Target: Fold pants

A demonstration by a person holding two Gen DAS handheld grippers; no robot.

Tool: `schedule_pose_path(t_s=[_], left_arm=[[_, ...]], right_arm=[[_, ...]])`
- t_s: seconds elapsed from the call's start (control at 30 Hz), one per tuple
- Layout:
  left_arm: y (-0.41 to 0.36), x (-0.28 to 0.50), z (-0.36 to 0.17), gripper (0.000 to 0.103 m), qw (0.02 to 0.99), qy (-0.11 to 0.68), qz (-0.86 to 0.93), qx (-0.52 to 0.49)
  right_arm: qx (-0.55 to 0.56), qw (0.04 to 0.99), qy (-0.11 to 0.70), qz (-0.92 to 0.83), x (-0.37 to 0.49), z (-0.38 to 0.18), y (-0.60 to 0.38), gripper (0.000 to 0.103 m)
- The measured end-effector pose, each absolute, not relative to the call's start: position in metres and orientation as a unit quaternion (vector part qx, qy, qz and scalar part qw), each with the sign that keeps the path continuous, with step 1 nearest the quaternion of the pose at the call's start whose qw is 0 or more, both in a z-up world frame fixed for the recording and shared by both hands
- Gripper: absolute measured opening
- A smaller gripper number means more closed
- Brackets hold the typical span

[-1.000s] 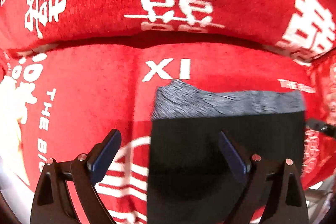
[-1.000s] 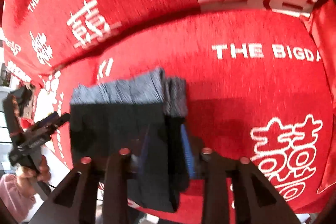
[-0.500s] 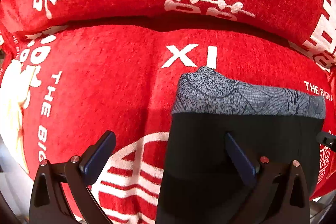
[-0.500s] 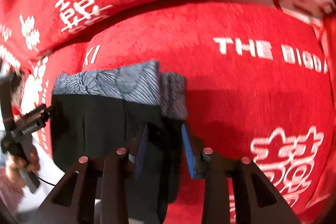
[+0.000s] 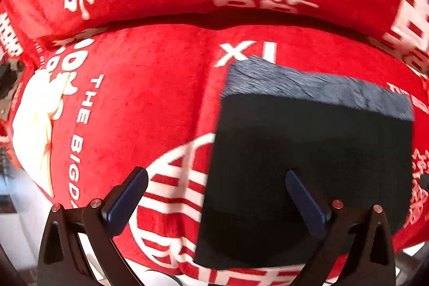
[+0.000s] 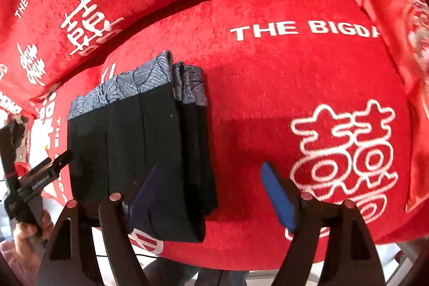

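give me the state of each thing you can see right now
pants: folded into a flat stack, patterned grey band at the far end, lying on the red cover, held by neither tool
left tool: open wide, empty, one finger over the pants' near edge
right tool: jaws have just been opening, nothing gripped, the stack's right edge lies between them
red cover: spread over the seat, white lettering up

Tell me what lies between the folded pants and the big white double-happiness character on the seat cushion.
Only bare red cover, in the right wrist view, between the pants and the character; the open right gripper hangs nearer the camera.
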State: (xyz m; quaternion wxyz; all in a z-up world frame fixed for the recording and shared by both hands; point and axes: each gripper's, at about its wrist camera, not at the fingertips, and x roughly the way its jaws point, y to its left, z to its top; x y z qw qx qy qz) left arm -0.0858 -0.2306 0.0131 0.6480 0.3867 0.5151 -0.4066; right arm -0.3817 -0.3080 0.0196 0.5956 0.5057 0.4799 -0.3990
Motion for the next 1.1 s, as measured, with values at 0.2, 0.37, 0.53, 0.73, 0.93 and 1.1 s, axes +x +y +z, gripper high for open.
schedule_pose_path(t_s=[0.2,0.37,0.53,0.73,0.93,1.1], left_arm=[[-0.213,-0.103,0.026,0.103,0.623,0.521,-0.427,0.398],[-0.194,-0.112,0.039,0.103,0.621,0.503,-0.425,0.425],[-0.176,-0.115,0.046,0.103,0.618,0.496,-0.423,0.439],[-0.159,-0.117,0.054,0.103,0.614,0.506,-0.423,0.435],[-0.146,-0.120,0.063,0.103,0.609,0.512,-0.423,0.434],[-0.138,-0.122,0.073,0.103,0.608,0.505,-0.424,0.442]], right_arm=[[0.492,0.597,0.491,-0.401,-0.361,0.034,-0.278,0.082],[0.467,0.598,0.521,-0.391,-0.334,0.042,-0.250,0.082],[0.461,0.596,0.538,-0.377,-0.314,0.047,-0.228,0.082],[0.441,0.599,0.547,-0.383,-0.301,0.058,-0.213,0.082],[0.434,0.598,0.549,-0.391,-0.296,0.071,-0.199,0.082],[0.433,0.595,0.548,-0.399,-0.296,0.079,-0.194,0.082]])
